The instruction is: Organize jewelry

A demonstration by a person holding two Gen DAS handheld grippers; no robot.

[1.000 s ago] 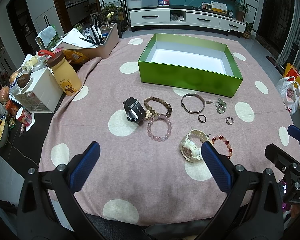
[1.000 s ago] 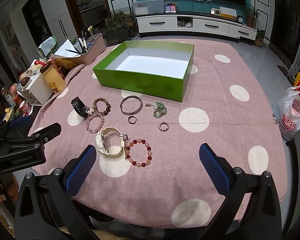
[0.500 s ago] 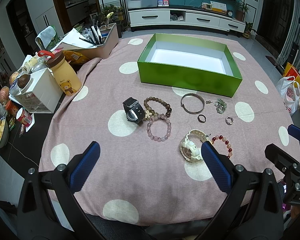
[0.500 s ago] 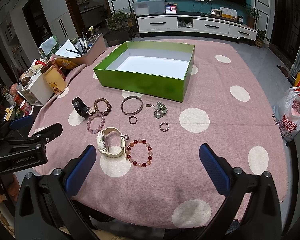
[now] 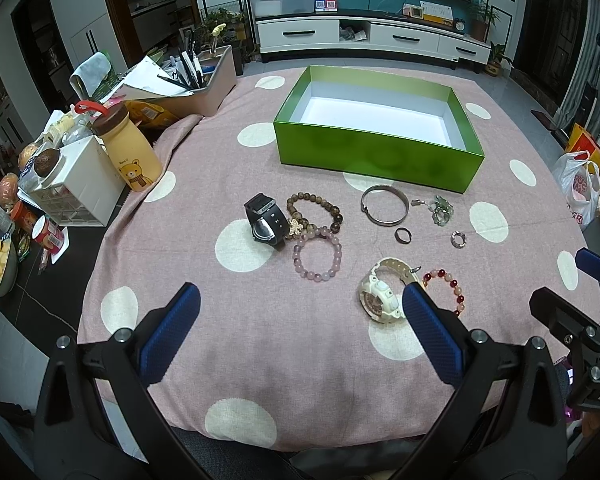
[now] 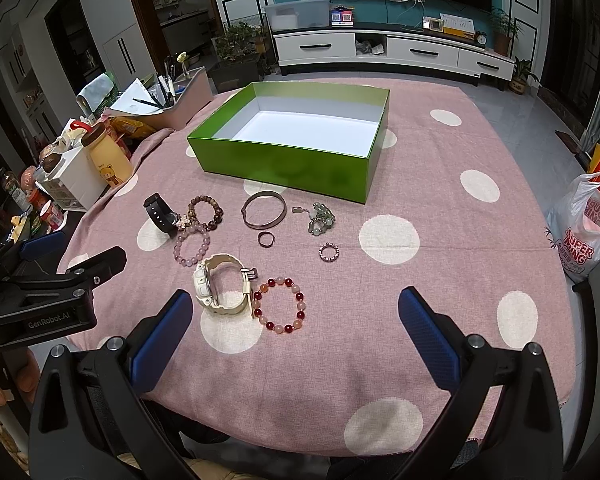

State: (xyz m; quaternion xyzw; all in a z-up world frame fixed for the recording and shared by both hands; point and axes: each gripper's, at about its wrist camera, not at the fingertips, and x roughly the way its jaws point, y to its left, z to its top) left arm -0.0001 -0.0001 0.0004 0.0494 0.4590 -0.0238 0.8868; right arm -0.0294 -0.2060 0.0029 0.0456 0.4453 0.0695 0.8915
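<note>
An empty green box (image 5: 374,158) (image 6: 284,164) stands at the table's far middle. In front of it lie a black watch (image 5: 265,226), a brown bead bracelet (image 5: 314,210), a pink bead bracelet (image 5: 318,258), a metal bangle (image 5: 384,210), a green charm (image 5: 440,208), two small rings (image 5: 403,235) (image 5: 458,239), a cream watch (image 5: 382,292) (image 6: 220,288) and a red bead bracelet (image 6: 279,306). My left gripper (image 5: 300,332) is open and empty, short of the pink bracelet. My right gripper (image 6: 296,332) is open and empty, just short of the red bracelet.
The table has a pink cloth with white dots (image 5: 260,340). At its left edge stand a yellow bear bottle (image 5: 130,148), a white drawer unit (image 5: 76,188) and a tray of pens and papers (image 5: 192,84). A plastic bag (image 6: 584,232) sits off the right edge.
</note>
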